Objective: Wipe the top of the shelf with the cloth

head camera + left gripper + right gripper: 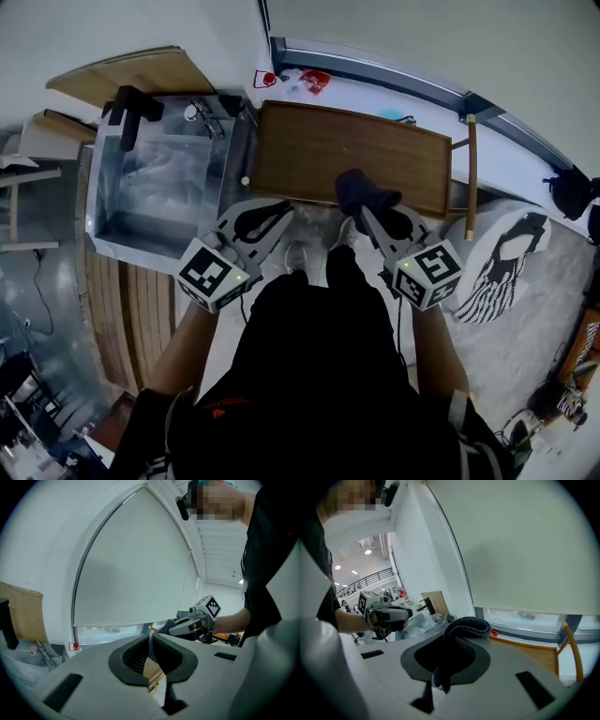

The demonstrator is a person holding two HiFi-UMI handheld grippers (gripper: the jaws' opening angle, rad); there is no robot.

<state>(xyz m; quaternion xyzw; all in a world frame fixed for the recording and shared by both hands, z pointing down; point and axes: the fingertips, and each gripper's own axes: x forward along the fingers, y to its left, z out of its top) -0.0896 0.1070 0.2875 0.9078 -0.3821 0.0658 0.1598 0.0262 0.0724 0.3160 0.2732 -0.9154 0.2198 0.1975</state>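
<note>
Right tool (446, 657) clamps one cloth (468, 626); left tool (151, 654) closed, empty.

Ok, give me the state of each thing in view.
Left gripper: shut, empty.
Right gripper: shut on the cloth.
Cloth: bunched, at the shelf's near edge.
Shelf: top bare.
Bin: open, clear plastic inside.
Blind: lowered, a strip of window left below.

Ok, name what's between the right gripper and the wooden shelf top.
Only the dark blue knitted cloth, clamped in the right gripper, at the near edge of the brown wooden shelf top; head view.
</note>
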